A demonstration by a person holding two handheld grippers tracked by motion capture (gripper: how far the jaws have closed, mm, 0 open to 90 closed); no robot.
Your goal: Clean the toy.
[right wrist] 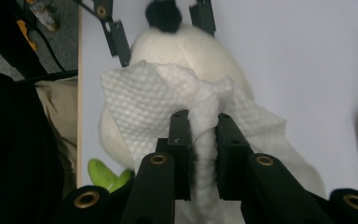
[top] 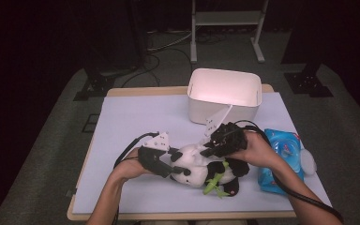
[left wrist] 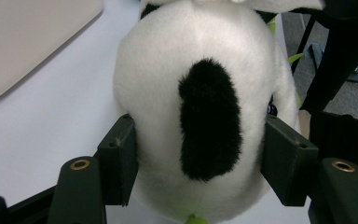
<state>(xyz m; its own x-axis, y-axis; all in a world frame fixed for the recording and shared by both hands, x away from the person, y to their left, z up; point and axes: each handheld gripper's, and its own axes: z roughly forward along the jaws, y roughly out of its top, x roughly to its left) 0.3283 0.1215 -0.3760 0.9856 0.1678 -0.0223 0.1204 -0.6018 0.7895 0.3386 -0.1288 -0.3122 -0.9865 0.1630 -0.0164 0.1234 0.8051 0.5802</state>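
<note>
- The plush panda (top: 201, 169) lies near the front edge of the tabletop (top: 136, 117), a little right of its middle, with a green bamboo sprig (top: 214, 183) at its belly.
- The left gripper (left wrist: 198, 158) has its fingers (left wrist: 119, 161) clenched on the panda's head, one pad on each side, the black ear between them. This looks like a steadying hold, so the soft toy does not slide while it is rubbed.
- The right gripper (right wrist: 200, 140) has its fingers (right wrist: 179, 140) pinched on a bunched white wipe (right wrist: 154, 100), which drapes over the panda's white fur. Gathering the wipe into a ridge probably gives the narrow pads something firm to grip.
- A blue pack of wipes (top: 283, 159) lies at the right edge, close to the right hand (top: 258, 152), likely the source of the sheet.
- A white bin (top: 225, 93) stands at the far edge, open side up.
- The pack's printing is too small to read; no other writing shows.
</note>
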